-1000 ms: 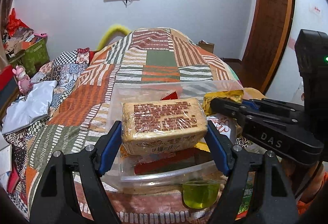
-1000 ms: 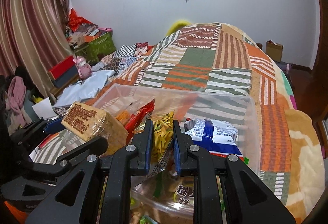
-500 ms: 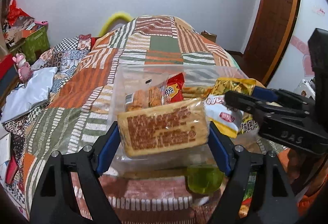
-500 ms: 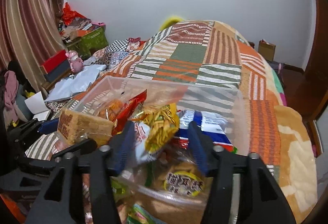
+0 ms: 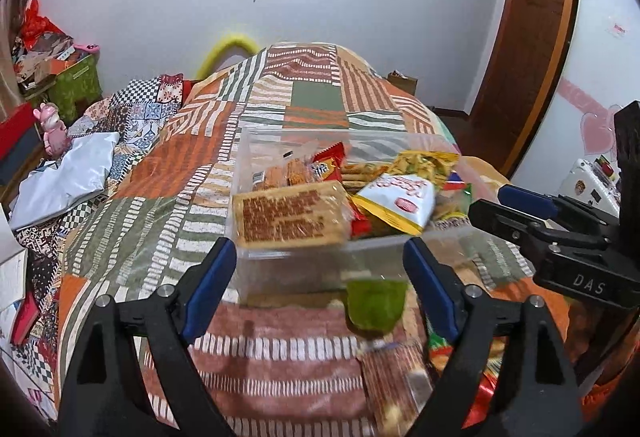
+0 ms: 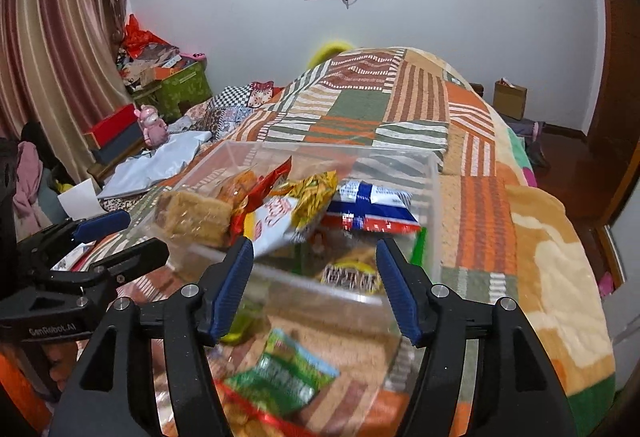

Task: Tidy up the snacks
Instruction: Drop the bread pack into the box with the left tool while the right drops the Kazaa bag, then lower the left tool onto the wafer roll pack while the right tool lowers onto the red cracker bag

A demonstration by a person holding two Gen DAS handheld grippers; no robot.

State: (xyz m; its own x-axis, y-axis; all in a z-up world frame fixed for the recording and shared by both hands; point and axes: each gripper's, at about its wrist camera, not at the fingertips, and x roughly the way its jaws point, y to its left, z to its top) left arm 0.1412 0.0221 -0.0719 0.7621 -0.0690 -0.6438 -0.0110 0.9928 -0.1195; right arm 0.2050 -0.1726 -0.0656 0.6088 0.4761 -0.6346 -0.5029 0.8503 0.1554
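- Left wrist view: the left gripper [image 5: 316, 269] has its fingers [image 5: 210, 279] spread wide and opening further, and there's nothing between them.
- The cracker pack [image 5: 290, 215] lies in the near left corner of the clear bin [image 5: 256, 269], free of the blue pads.
- The bin sits on the bed's patchwork quilt [image 5: 168, 197], stuffed with snacks: a white-and-yellow bag [image 5: 396, 205] beside the crackers, a red bag [image 5: 330, 165] and a yellow bag [image 5: 424, 165] further back.
- A green jelly cup [image 5: 376, 303] sits on the quilt just in front of the bin, and more wrappers lie lower right, too blurry to read.
- The right gripper [image 5: 532, 213] pokes in from the right edge, next to the bin.
- Right wrist view: the right gripper [image 6: 316, 285] is partly spread with its fingers [image 6: 234, 289] moving apart, holding nothing; you only see the bin's near wall [image 6: 280, 273] through the gap.
- Inside the bin from this side: the crackers [image 6: 192, 217] at left, a white bag [image 6: 276, 223] with a yellow bag [image 6: 316, 193] leaning over it, and a blue-white-red bag [image 6: 370, 207] to the right.
- A green packet [image 6: 280, 377] lies loose on the quilt [image 6: 480, 205] on the near side of the bin, blurry.
- The left gripper [image 6: 100, 245] shows up at the left edge, near the bin's corner.
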